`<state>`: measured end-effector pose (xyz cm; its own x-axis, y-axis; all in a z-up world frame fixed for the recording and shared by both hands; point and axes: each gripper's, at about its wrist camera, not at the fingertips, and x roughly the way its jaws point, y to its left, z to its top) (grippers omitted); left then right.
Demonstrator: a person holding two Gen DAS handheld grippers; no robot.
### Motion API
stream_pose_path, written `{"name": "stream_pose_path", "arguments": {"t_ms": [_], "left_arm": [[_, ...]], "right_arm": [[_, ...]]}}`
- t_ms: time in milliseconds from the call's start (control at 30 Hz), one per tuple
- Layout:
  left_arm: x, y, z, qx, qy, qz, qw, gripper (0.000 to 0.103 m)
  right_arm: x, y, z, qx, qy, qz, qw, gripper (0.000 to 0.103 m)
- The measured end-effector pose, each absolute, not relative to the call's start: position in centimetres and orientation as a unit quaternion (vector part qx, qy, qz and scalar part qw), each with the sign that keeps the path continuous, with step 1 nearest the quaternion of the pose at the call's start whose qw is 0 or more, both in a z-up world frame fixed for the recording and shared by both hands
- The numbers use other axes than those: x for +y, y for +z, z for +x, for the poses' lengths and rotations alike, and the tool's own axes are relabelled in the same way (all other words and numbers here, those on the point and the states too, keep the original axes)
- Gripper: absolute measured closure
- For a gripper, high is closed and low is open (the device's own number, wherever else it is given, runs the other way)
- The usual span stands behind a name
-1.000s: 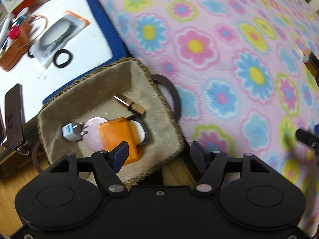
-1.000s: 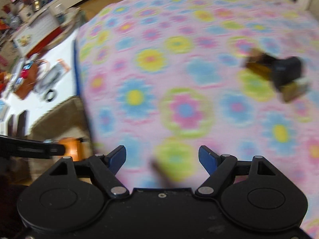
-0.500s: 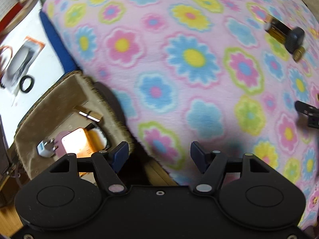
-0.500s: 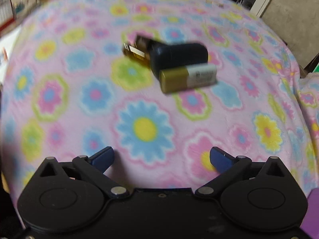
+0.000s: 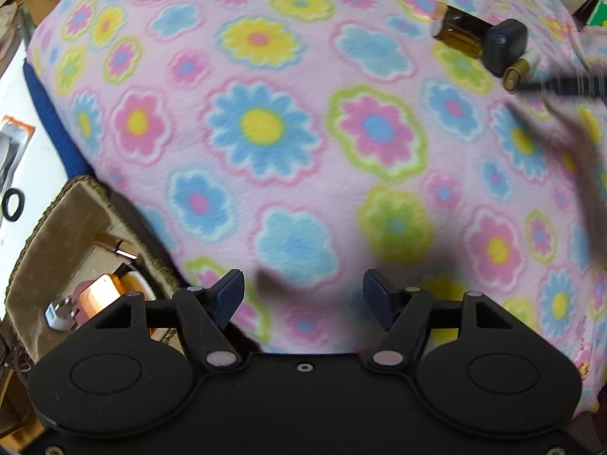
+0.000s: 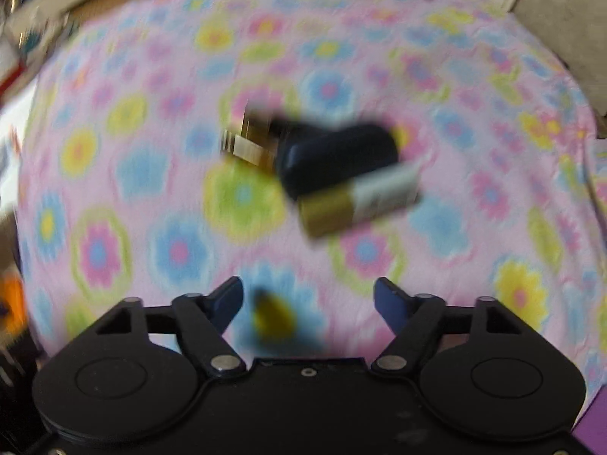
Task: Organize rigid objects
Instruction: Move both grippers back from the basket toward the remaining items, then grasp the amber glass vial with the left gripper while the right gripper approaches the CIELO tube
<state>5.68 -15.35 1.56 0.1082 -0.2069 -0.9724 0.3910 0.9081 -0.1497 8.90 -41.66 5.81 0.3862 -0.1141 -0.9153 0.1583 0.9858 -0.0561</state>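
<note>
Hovering — both claws, left claw (image 5: 303,295) and right claw (image 6: 308,299), wide | battery (image 6: 358,201) touching dark case (image 6: 337,159)

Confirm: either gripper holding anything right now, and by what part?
Nothing held. Left gripper and right gripper are both open and empty; the battery lies on the blanket.

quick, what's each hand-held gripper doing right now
Left hand-held gripper: open, holding nothing, above the flowered blanket.
Right hand-held gripper: open, holding nothing, facing the battery.
</note>
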Motion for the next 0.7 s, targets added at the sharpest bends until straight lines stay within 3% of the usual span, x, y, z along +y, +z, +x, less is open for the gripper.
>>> {"name": "stream_pose_path", "arguments": {"t_ms": [100, 200, 267, 300, 467, 700], "left_arm": [[-16.2, 1.7, 5.5, 0.634, -0.209, 0.077, 0.74, 0.038], [-16.6, 1.4, 5.3, 0.636, -0.213, 0.079, 0.737, 0.038], [-16.5, 1.2, 5.2, 0.639, -0.21, 0.082, 0.736, 0.038], [-16.5, 1.1, 5.1, 0.64, -0.208, 0.084, 0.735, 0.038], [-15.9, 0.9, 4.8, 0.642, -0.204, 0.084, 0.734, 0.038], [-15.7, 1.4, 4.1, 0.634, -0.216, 0.088, 0.738, 0.038]], "right_arm": [[-42.6, 7.7, 12.3, 0.516, -0.093, 0.066, 0.849, 0.04], [-43.1, 7.3, 16.8, 0.518, -0.099, 0.09, 0.845, 0.061], [-43.5, 5.7, 19.8, 0.54, -0.111, 0.105, 0.827, 0.085], [-43.6, 4.8, 20.9, 0.553, -0.116, 0.109, 0.818, 0.088], [-43.3, 1.5, 21.4, 0.593, -0.14, 0.074, 0.789, 0.089], [-43.0, 2.3, 12.0, 0.616, -0.125, 0.059, 0.776, 0.092]]}}
